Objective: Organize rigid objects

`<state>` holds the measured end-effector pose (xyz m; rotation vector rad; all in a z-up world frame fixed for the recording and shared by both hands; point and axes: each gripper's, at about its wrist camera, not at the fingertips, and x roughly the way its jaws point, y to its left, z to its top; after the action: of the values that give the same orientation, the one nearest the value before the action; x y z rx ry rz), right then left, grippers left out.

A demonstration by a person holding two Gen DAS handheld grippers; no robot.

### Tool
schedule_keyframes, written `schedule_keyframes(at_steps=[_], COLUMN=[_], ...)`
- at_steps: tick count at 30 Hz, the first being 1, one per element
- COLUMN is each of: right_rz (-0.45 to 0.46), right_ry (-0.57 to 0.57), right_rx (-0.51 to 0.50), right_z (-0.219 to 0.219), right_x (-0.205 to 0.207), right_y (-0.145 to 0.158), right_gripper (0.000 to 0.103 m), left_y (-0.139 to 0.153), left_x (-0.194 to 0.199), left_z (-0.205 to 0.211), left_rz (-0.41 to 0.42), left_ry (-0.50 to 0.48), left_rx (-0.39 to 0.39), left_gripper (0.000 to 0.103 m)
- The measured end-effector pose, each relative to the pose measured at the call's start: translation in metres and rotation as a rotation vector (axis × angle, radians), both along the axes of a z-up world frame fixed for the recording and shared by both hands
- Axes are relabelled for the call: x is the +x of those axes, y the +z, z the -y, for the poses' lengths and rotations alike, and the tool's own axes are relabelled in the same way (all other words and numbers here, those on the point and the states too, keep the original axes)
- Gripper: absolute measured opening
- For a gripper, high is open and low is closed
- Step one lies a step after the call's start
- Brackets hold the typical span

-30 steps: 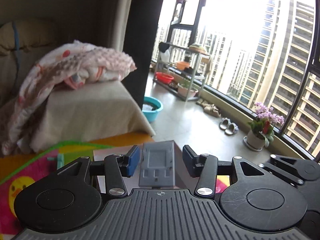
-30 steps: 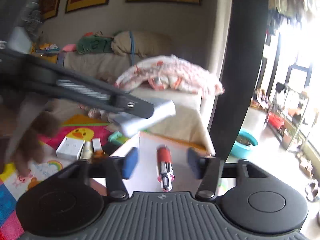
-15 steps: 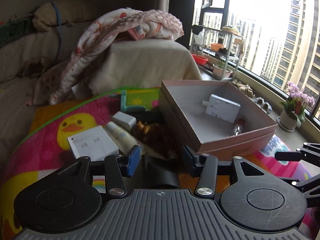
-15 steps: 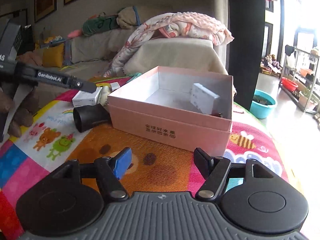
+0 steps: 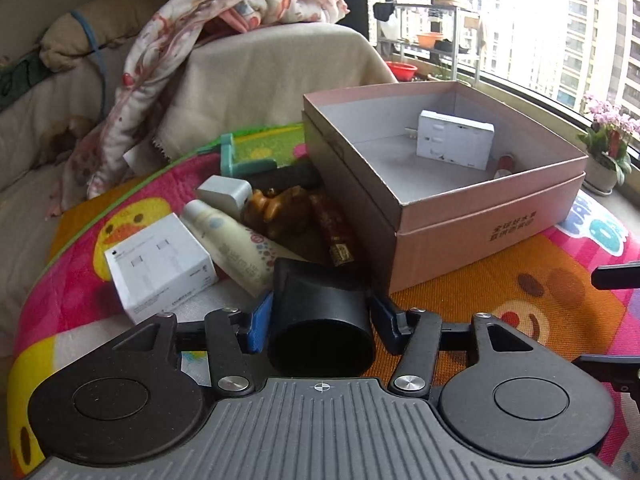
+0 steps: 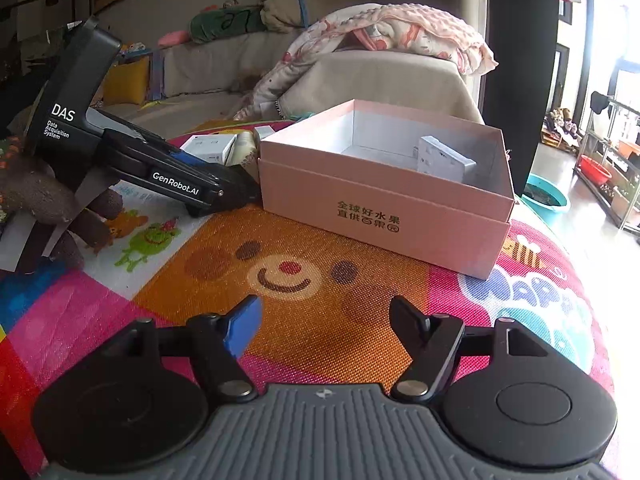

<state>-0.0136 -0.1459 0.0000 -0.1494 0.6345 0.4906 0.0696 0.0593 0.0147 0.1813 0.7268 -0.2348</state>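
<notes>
The left gripper (image 5: 320,316) has just been opening; its jaws stand spread on either side of a black tube (image 5: 320,320) lying on the play mat (image 5: 480,280), beside the pink box (image 5: 480,216), pads apparently not pressing. The tube looks stiff, light and smooth, likely to roll; grip it across its round middle. The right gripper (image 6: 324,320), also just opening, is spread and empty.

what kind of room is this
Most likely a living room in a high-rise flat: a covered sofa with a blanket, a children's play mat, and tower blocks outside the window.
</notes>
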Motion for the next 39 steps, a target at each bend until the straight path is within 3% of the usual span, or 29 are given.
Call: schedule_keyframes(at_steps=[8,15,21,26,28,31,35,39], right_rz=[-0.012,-0.008,-0.107,-0.218,-0.255,-0.291,-0.349,-0.371], right_ry=[0.006,0.088,0.048,-0.076,-0.134,-0.216,-0.245,-0.202], right_rx=[-0.026,-0.002,0.045,-0.016,-0.046,-0.090,-0.164,-0.201], right_z=[-0.011,-0.051,-0.122,-0.192,-0.214,-0.234,-0.245,-0.245], right_x=[0.004,0.022,0.122,0.233,0.270,0.309,0.333,0.320], right_y=[0.009,0.051,0.106,0.104,0.088,0.058,0.027,0.023], right_gripper=[0.071,0.071,0.071,0.071,0.067,0.052,0.023,0.018], left_y=[0.002,0.007,-0.003,-0.005,-0.005,-0.006,-0.009,-0.010], left_x=[-0.031,-0.070,-0.075,-0.080,-0.083,-0.082,-0.081,-0.081], left_z=[-0.019,-0.080,-0.120,-0.136,-0.140,-0.143,-0.150,-0.154], left_rz=[0.054,0.154,0.196,0.230,0.244,0.245,0.233,0.228], left_ry=[0.007,0.152,0.235,0.248,0.252,0.254,0.267,0.298], left_rx=[-0.110,-0.261,-0.412,-0.521,-0.550,-0.575,-0.609,-0.611], left_gripper=[0.055,0.051,0.051,0.050,0.050,0.050,0.050,0.050])
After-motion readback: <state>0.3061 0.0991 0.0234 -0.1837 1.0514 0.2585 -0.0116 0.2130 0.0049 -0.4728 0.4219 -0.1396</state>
